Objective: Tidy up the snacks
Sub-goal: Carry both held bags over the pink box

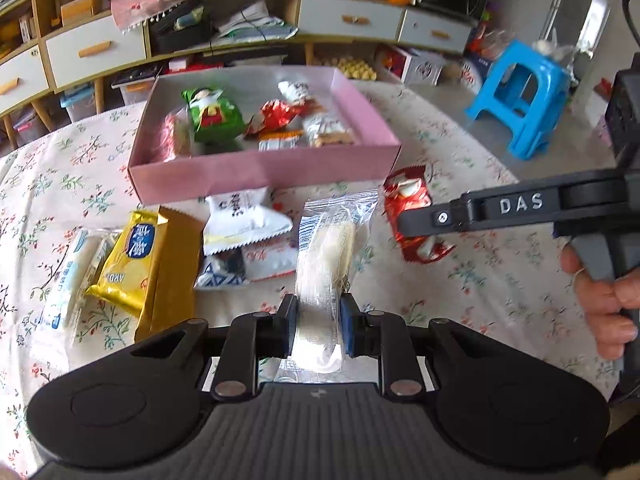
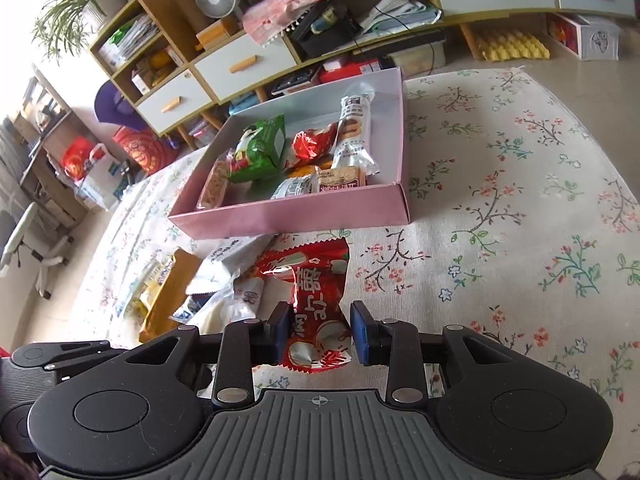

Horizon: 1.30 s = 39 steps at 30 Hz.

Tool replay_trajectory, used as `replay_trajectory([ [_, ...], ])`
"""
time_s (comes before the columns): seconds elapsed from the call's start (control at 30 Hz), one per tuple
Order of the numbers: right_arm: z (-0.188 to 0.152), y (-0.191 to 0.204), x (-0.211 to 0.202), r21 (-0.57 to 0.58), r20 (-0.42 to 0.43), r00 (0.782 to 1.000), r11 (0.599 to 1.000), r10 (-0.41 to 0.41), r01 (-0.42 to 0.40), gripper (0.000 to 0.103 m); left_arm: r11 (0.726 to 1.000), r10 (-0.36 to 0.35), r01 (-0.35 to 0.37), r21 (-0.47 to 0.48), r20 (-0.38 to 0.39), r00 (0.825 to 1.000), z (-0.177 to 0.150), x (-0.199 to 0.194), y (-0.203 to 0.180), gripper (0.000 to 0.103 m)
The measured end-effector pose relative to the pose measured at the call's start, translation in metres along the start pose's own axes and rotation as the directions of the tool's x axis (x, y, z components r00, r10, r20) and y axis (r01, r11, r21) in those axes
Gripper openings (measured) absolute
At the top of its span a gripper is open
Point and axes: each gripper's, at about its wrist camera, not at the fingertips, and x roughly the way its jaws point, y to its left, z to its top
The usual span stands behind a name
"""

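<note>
Your left tool pinches the clear packet; your right tool grips the red packet off-centre, so it may slip before reaching the box.

Bright daylight, soft shadows, fisheye-warped, slightly blurred edges.

Floral cloth covers the surface. On it: pink box; just in front, yellow packet, white packet, clear wrapper, gold bag.
</note>
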Motion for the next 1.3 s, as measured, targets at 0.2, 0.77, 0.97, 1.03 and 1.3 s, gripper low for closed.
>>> replay_trajectory([
  [0.2, 0.002, 0.001, 0.000, 0.006, 0.005, 1.000, 1.000, 0.005, -0.005, 0.032, 1.000, -0.003, 0.003, -0.009, 0.013, 1.000, 0.003, -0.002, -0.001, 0.020],
  [0.77, 0.010, 0.004, 0.003, 0.040, -0.018, 0.999, 0.999, 0.031, -0.030, 0.032, 0.996, 0.012, -0.009, -0.088, 0.035, 0.999, 0.014, -0.008, 0.015, 0.020],
  [0.97, 0.026, 0.003, -0.001, 0.061, 0.015, 0.999, 0.997, 0.050, -0.050, 0.032, 0.993, 0.029, -0.023, -0.119, 0.053, 0.998, 0.031, -0.005, 0.026, 0.020],
  [1.03, 0.034, 0.001, -0.002, 0.074, 0.030, 0.998, 0.996, 0.054, -0.056, 0.032, 0.991, 0.031, -0.023, -0.129, 0.059, 0.998, 0.037, -0.003, 0.029, 0.020],
  [1.3, 0.066, -0.013, 0.006, 0.141, 0.097, 0.993, 0.987, 0.065, -0.078, 0.032, 0.988, 0.044, -0.031, -0.149, 0.085, 0.995, 0.070, 0.009, 0.037, 0.020],
])
